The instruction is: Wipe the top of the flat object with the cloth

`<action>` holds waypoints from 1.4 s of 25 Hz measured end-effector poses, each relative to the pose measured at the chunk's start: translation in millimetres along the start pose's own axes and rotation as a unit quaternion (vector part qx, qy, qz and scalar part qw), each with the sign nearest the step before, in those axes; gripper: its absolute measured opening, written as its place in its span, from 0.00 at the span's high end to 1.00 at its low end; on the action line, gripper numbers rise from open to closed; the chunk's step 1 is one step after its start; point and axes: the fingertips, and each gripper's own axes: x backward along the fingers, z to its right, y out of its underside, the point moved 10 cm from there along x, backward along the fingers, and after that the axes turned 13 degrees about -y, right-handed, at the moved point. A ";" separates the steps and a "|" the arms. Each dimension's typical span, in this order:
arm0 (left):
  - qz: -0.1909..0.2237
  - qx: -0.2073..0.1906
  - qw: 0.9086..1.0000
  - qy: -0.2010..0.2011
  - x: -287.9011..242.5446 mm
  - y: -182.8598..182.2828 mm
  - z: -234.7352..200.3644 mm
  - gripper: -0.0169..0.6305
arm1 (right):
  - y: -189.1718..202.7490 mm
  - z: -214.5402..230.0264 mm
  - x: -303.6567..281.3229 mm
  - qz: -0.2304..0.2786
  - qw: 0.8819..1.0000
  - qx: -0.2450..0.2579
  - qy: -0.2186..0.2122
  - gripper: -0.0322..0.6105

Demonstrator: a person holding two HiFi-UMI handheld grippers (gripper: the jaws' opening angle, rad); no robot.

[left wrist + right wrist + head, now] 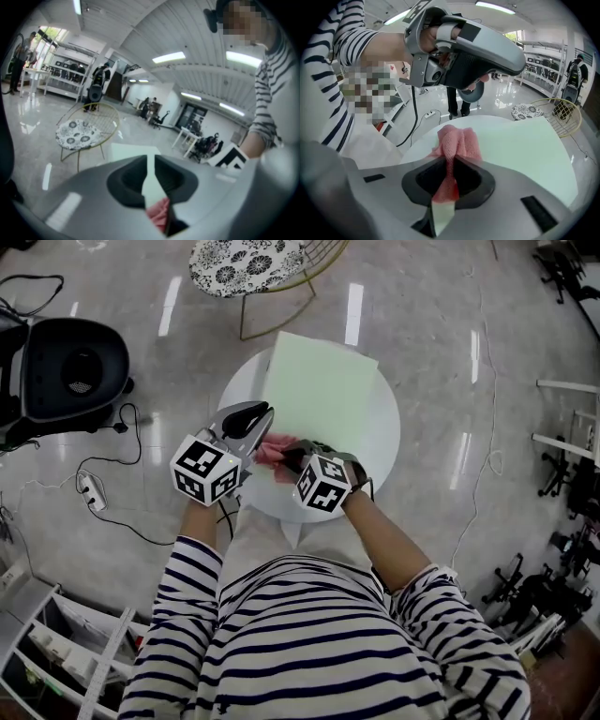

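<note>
A pale green flat sheet lies on the round white table. Its near edge carries a bunched pink cloth. My right gripper is shut on that cloth; in the right gripper view the pink mesh runs into the closed jaws and rests on the green sheet. My left gripper hovers just left of the cloth with its jaws shut and nothing in them. In the left gripper view its jaws leave a thin slit that shows the sheet and the cloth beyond.
A wire chair with a patterned cushion stands beyond the table. On the floor to the left sit a black round device and a power strip with cables. White shelving is at the lower left, and equipment racks at the right.
</note>
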 end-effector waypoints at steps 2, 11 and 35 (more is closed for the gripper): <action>-0.007 -0.007 1.000 0.001 -1.2 1.6 0.9 0.91 | 1.0 0.5 1.1 -0.003 1.000 0.000 0.007 0.87; -0.099 -0.048 0.994 0.029 -18.9 26.2 14.5 0.82 | 56.3 -7.1 34.9 -0.011 0.997 -0.057 0.041 0.87; -0.279 -0.135 0.950 0.032 -58.6 71.2 24.4 0.80 | 40.1 113.1 74.9 -0.038 0.991 -0.044 0.118 0.87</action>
